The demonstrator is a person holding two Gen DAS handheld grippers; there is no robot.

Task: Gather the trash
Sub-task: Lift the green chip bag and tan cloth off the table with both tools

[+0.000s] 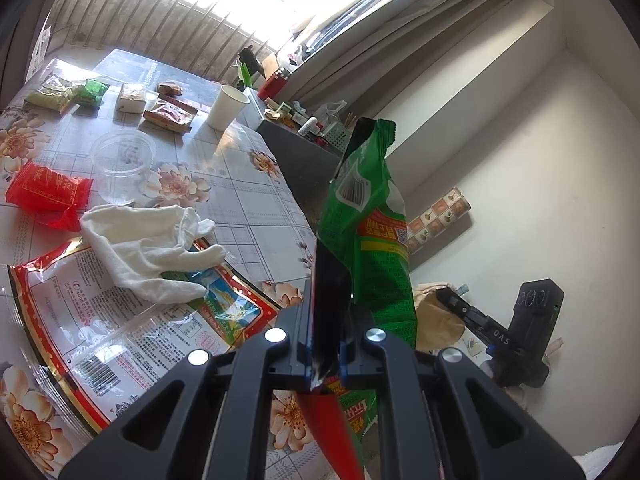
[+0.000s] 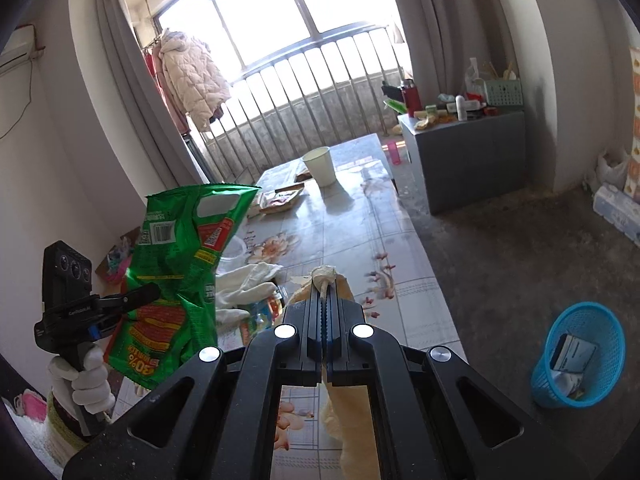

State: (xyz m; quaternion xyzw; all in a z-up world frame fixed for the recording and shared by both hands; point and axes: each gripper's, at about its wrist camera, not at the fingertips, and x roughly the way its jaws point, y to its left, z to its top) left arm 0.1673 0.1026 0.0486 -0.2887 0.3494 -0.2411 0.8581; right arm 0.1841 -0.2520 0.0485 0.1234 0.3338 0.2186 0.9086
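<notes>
My left gripper point(image 1: 330, 308) is shut on a crumpled green snack bag point(image 1: 372, 216), which stands up out of the jaws beyond the table's edge. In the right wrist view the same bag point(image 2: 180, 272) hangs at the left from the left gripper point(image 2: 134, 296), which a white-gloved hand point(image 2: 88, 384) holds. My right gripper point(image 2: 325, 294) is shut on a beige crumpled paper wrapper point(image 2: 354, 420), a twist of which pokes out past the fingertips. That right gripper point(image 1: 456, 302) shows with the wrapper point(image 1: 434, 316) low on the right in the left wrist view.
A blue mesh basket point(image 2: 600, 320) holding trash stands on the floor at right. The floral table point(image 1: 248, 200) carries a white glove point(image 1: 152, 248), a red packet point(image 1: 44, 192), a large clear bag point(image 1: 120, 320), a plastic tub point(image 1: 122, 160), a paper cup point(image 1: 228, 106) and several snack packets.
</notes>
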